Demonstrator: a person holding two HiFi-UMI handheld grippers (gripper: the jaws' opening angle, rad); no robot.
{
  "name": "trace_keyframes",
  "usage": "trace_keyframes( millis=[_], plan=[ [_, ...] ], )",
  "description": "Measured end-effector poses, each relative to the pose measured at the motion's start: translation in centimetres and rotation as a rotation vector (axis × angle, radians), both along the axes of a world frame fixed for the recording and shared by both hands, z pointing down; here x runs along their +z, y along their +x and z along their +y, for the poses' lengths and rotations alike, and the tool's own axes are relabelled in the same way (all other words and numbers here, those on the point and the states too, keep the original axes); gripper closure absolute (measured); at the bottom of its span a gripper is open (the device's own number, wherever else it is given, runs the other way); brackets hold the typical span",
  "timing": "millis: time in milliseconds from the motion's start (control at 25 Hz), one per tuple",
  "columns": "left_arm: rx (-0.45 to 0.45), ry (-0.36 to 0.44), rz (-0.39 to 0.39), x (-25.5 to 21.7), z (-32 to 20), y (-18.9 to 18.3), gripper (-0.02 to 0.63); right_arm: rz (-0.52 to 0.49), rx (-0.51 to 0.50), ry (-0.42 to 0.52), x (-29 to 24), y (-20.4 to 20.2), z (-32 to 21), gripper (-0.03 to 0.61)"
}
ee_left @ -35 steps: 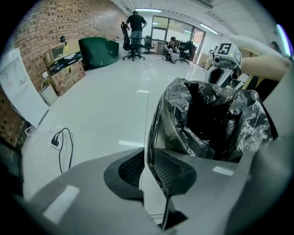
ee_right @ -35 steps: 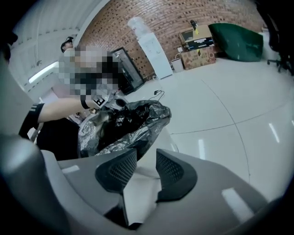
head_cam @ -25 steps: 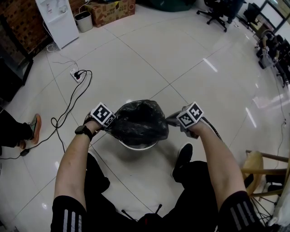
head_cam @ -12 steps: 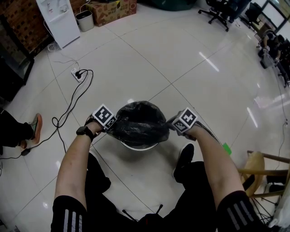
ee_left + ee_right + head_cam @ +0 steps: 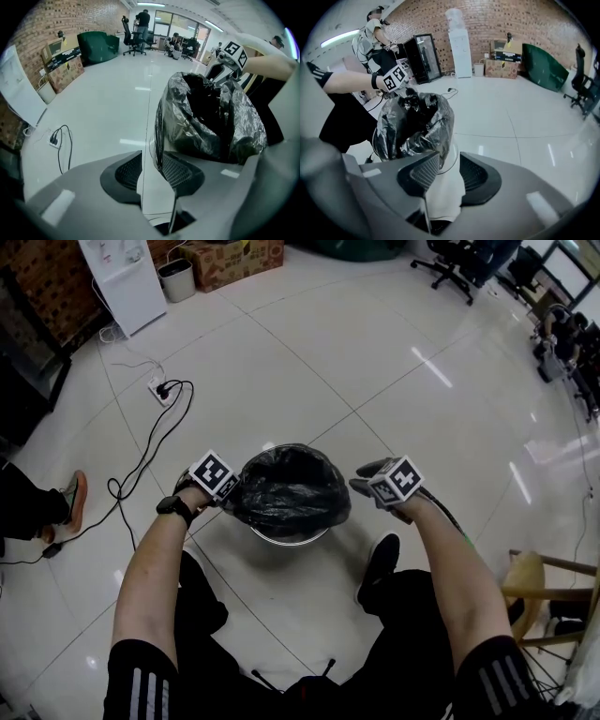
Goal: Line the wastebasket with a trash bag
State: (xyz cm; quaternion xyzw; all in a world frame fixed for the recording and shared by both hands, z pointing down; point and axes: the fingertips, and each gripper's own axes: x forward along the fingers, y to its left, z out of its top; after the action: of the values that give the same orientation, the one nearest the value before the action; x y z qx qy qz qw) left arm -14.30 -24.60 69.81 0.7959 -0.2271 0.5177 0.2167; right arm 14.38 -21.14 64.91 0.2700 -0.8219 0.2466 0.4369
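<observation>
A black trash bag point(image 5: 291, 488) sits in the round metal wastebasket point(image 5: 286, 540) on the white tile floor, its mouth folded out over the rim. My left gripper point(image 5: 230, 493) is at the bag's left edge. In the left gripper view its jaws point(image 5: 151, 157) are opening, and the bag's thin edge point(image 5: 158, 136) runs between them without being pinched. My right gripper point(image 5: 361, 478) hangs just right of the basket, clear of the bag. Its jaws point(image 5: 450, 159) are opening with only floor between them, and the bag point(image 5: 415, 122) lies beyond its left finger.
A power strip with a black cable point(image 5: 159, 390) lies on the floor at left. A bystander's shoe point(image 5: 73, 502) is at the left edge, and my own black shoe point(image 5: 380, 563) is by the basket. A wooden chair point(image 5: 553, 596) stands right; a water dispenser point(image 5: 122, 277) and box point(image 5: 230, 259) stand far back.
The right gripper let go of the bag and drew away to the right. The bag settled lower over the basket rim. The left gripper stayed in place and its jaws widened.
</observation>
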Motion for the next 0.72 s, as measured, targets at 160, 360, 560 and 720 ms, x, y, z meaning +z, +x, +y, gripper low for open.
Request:
trace_keyframes(
  millis=[160,360,560,720],
  plan=[
    [-0.038,0.078,0.016,-1.9,-0.7,-0.6,0.484,-0.008,0.000,0.155,-5.5,0.0,-0.5,0.434],
    [-0.065,0.135,0.048,-5.7,-0.3,-1.5,0.474,-0.069,-0.160,0.247,-10.4,-6.4,3.8,0.434],
    [0.071,0.158,0.038,-9.1,3.7,-0.2,0.474,0.009,-0.297,0.275,-9.7,-9.7,7.8,0.434],
    [0.254,0.235,-0.012,-11.0,7.5,1.8,0.460,0.105,-0.380,0.295,-8.2,-10.4,9.2,0.433]
  ],
)
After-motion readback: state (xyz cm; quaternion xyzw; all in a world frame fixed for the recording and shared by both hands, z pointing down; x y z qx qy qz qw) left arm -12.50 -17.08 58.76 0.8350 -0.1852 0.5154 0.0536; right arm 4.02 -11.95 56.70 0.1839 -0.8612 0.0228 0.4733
